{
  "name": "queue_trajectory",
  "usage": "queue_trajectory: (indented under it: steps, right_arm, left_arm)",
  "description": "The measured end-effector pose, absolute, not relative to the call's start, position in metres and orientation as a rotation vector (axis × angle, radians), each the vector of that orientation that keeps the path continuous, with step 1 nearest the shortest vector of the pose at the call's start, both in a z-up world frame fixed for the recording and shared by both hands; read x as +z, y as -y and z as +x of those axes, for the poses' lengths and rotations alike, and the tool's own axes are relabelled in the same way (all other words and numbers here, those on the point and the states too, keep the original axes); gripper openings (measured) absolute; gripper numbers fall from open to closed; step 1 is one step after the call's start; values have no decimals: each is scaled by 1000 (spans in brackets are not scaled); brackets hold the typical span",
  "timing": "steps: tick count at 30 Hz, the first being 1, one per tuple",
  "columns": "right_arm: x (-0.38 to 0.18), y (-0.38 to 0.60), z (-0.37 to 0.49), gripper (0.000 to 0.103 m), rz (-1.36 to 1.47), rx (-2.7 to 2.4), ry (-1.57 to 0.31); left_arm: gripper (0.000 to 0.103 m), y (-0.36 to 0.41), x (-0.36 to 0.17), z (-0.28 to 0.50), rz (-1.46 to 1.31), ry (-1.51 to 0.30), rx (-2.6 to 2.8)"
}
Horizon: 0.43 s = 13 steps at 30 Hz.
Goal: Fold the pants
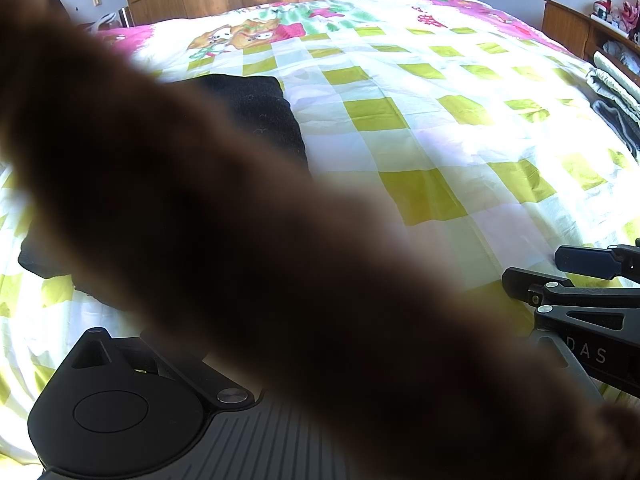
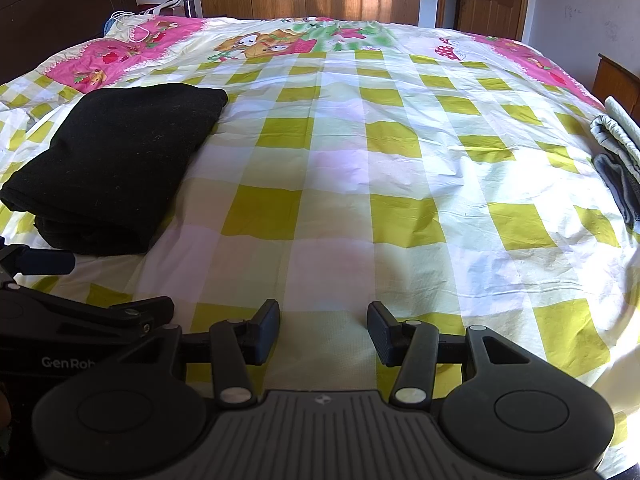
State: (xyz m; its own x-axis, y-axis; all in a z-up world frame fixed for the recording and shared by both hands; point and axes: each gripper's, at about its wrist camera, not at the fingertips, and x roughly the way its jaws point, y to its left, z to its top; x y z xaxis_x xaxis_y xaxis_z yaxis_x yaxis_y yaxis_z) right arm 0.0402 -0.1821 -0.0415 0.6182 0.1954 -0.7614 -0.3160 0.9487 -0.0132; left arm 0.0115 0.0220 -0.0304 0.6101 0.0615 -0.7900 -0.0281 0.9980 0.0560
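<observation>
Right wrist: right gripper (image 2: pixel 323 330) angled down, fingers (image 2: pixel 267 330) apart.

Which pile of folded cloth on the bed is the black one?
The folded black pants at the bed's left; the pile at the right edge is pale and grey.

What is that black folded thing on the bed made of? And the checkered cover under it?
The black folded pants look like a thick, soft knit or fleece: matte, fuzzy, with bits of lint on them, though I can't be sure. The checkered cover looks like thin, smooth woven cotton, judging by its fine sharp creases and printed squares.
</observation>
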Motion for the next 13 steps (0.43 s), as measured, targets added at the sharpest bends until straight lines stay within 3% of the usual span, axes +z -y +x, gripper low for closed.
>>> queue_trajectory:
  steps: [13]
  right_arm:
    - [-42, 182, 40, 62, -152, 295, -856]
  left_arm:
    - [102, -22, -32, 12, 23, -923, 54]
